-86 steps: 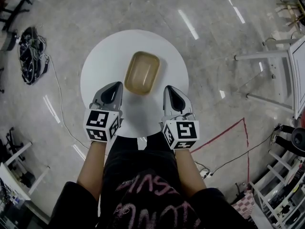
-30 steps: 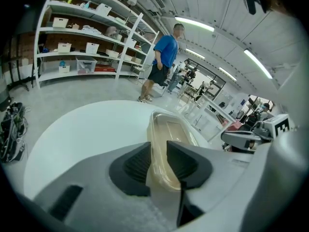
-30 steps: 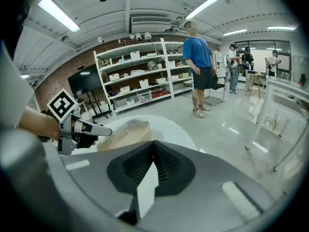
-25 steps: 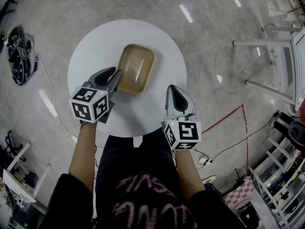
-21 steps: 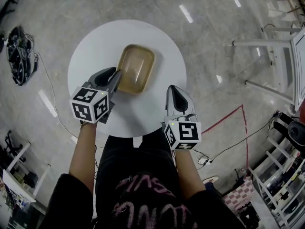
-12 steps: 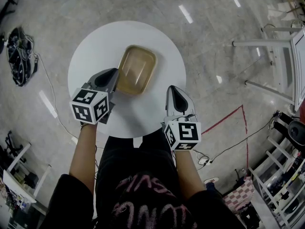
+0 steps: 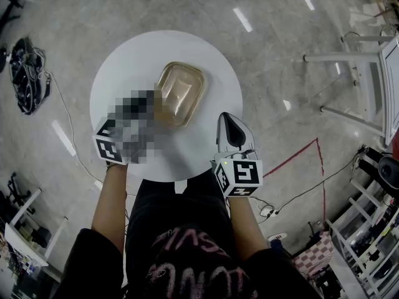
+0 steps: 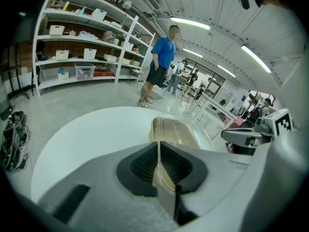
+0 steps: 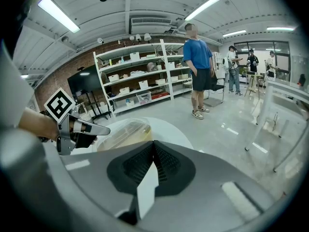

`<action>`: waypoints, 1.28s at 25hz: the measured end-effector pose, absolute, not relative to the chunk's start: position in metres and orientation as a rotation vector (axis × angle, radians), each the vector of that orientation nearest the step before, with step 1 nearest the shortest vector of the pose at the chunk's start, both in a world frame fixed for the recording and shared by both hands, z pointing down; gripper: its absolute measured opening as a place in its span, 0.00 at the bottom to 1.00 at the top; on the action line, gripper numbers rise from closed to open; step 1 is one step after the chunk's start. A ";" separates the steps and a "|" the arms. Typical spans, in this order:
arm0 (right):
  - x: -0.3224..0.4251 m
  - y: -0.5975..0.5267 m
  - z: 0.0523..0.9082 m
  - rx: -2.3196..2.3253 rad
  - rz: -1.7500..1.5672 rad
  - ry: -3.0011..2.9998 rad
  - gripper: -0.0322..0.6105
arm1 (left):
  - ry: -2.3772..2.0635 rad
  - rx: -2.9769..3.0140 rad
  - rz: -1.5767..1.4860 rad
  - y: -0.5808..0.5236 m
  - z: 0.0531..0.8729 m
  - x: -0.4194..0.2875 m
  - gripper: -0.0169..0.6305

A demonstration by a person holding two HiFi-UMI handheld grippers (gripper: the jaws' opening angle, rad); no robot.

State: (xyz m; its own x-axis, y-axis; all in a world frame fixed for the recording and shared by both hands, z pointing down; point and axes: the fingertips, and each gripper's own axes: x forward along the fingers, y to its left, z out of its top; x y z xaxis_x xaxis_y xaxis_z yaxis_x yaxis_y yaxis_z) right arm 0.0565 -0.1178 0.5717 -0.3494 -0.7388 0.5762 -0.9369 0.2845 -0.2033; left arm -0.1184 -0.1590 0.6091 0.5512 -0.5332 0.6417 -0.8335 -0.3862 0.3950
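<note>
Now, left gripper (image 8: 159, 146): clamped on the thin near-left rim of the clear container (image 8: 176, 129).
Right gripper (image 9: 153, 146): jaws together, empty.
Risk: a one-sided pinch, so the rim may flex or slip.

One clear container (image 7: 182, 92), one round white table (image 7: 131, 61), two tongs: left tongs (image 8: 159, 149), right tongs (image 9: 153, 146).

A clear, tan-tinted plastic tub (image 7: 182, 92) with rounded corners lies near the middle of the white table (image 7: 124, 61), its edge pinched by the left gripper (image 8: 159, 150).
</note>
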 end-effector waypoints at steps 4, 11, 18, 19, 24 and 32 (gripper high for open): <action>0.057 -0.121 0.569 1.517 0.729 -2.197 0.07 | -1.098 2.090 0.542 -0.160 0.605 -0.115 0.05; 0.059 -0.121 0.563 1.524 0.722 -2.205 0.07 | -1.115 2.094 0.543 -0.157 0.597 -0.116 0.05; 0.057 -0.121 0.558 1.537 0.714 -2.221 0.06 | -1.129 2.098 0.545 -0.151 0.594 -0.118 0.05; 0.057 -0.121 0.556 1.537 0.712 -2.224 0.07 | -1.132 2.100 0.545 -0.151 0.593 -0.117 0.05; 0.060 -0.121 0.551 1.538 0.703 -2.237 0.06 | -1.149 2.109 0.543 -0.150 0.586 -0.115 0.05; 0.056 -0.119 0.539 1.543 0.678 -2.265 0.06 | -1.185 2.124 0.527 -0.146 0.572 -0.120 0.05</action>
State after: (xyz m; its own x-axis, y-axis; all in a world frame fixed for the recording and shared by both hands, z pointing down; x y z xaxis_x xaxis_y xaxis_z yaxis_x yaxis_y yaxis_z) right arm 0.0564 -0.1195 0.5387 -0.3674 -0.7800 0.5066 -0.9300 0.3053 -0.2046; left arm -0.1196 -0.1456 0.5716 0.5129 -0.6005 0.6135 -0.8578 -0.3877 0.3376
